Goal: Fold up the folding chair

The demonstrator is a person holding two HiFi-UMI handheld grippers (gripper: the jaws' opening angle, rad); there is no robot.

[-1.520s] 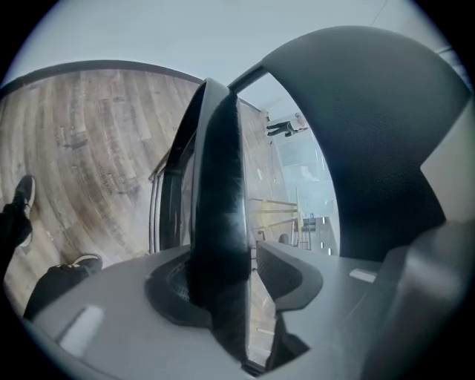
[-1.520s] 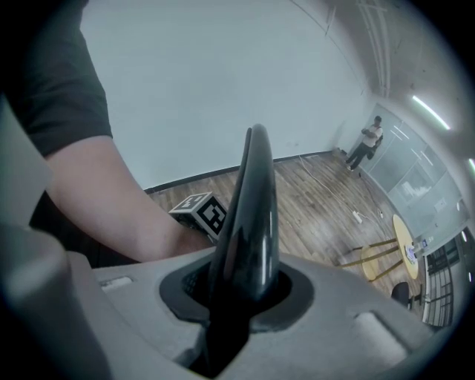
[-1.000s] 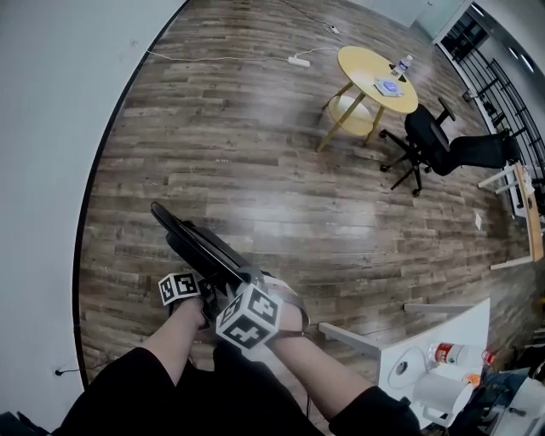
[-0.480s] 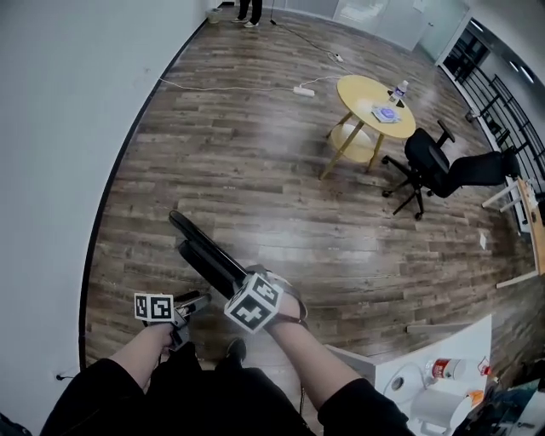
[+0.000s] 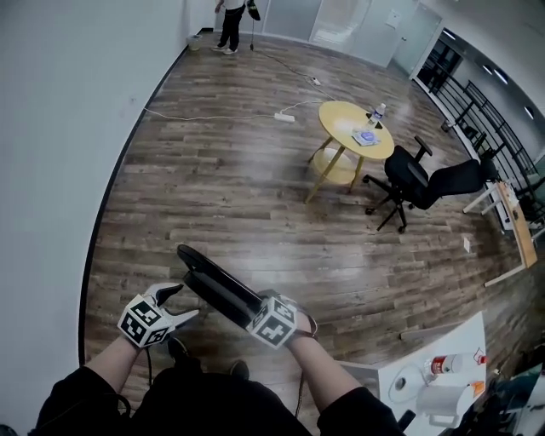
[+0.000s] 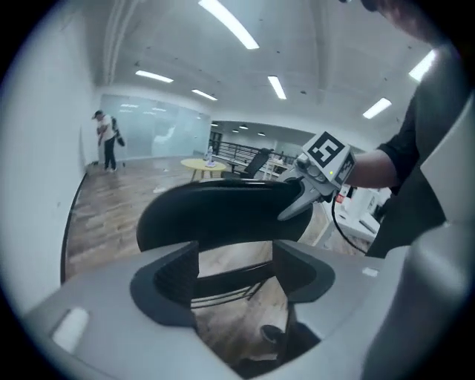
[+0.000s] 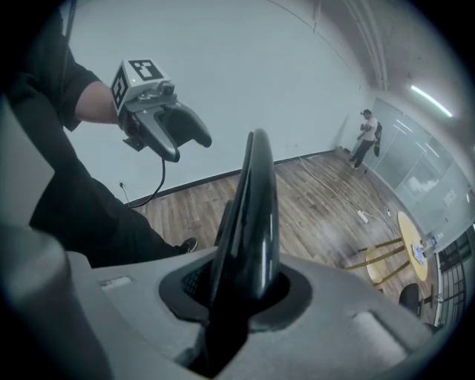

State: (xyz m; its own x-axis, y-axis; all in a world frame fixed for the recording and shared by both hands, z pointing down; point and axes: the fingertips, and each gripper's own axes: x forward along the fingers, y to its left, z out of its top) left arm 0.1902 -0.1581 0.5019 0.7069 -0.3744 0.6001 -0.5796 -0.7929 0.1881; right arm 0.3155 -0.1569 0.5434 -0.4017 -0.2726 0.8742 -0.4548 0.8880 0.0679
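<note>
Brown wood-plank floor [image 5: 213,196], seen from above. A black folding chair [image 5: 217,281] stands on it at 7 o'clock. A round yellow desk [image 5: 341,123] stands at 1 o'clock, a black office chair [image 5: 417,183] at 3. A white cable [image 5: 204,117] and power strip [image 5: 283,117] lie at 12, with a person [image 5: 230,21] standing beyond. A white desk [image 5: 464,341] stands at 4.

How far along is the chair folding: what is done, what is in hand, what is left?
Done: the chair looks folded flat. In hand: the right hand-held gripper is shut on its edge; the left hand-held gripper is off it, its jaws have just been opening, nothing between them. Left: probably only putting it away.
</note>
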